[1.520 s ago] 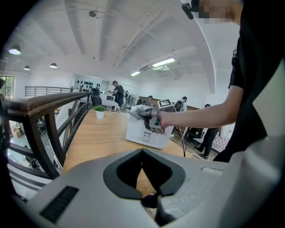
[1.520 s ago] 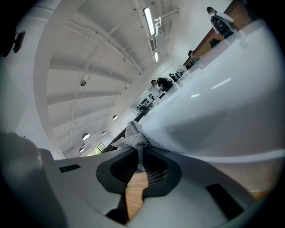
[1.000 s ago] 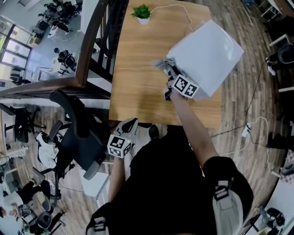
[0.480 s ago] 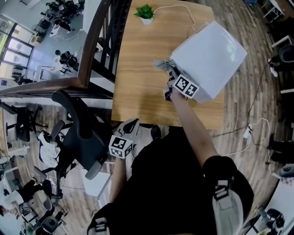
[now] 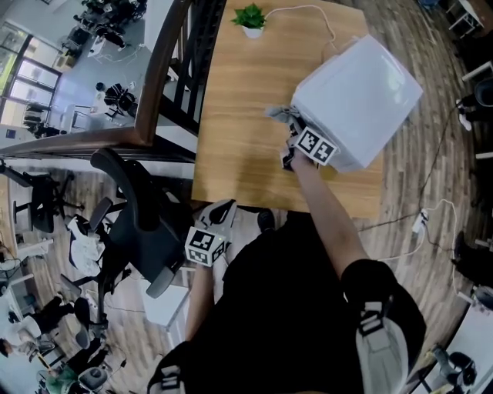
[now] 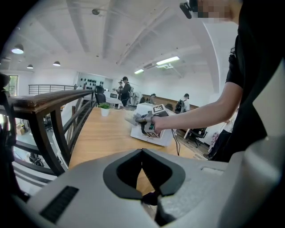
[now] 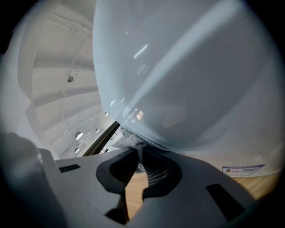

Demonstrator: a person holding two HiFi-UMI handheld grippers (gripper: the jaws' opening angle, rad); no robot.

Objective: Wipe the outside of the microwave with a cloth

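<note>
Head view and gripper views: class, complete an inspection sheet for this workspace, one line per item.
Surface: wooden table, mostly bare.
Job's things: white microwave on the table; grey cloth against it.
Clutter: potted plant at the far edge.
Grippers: right gripper shut on the cloth; left gripper shut, empty, off the table.
Cables: white cable on the table behind the microwave; floor cable.
Surroundings: wooden railing, office chair.

This is an open-plan office on a raised level. At the head view's upper left, a wooden railing [image 5: 158,85] overlooks a lower floor of desks and chairs [image 5: 98,15]. A black office chair [image 5: 135,223] stands at centre left beside a wooden table [image 5: 239,123]. Ceiling strip lights [image 6: 168,61] and distant people [image 6: 125,88] show mid-frame in the left gripper view.
</note>
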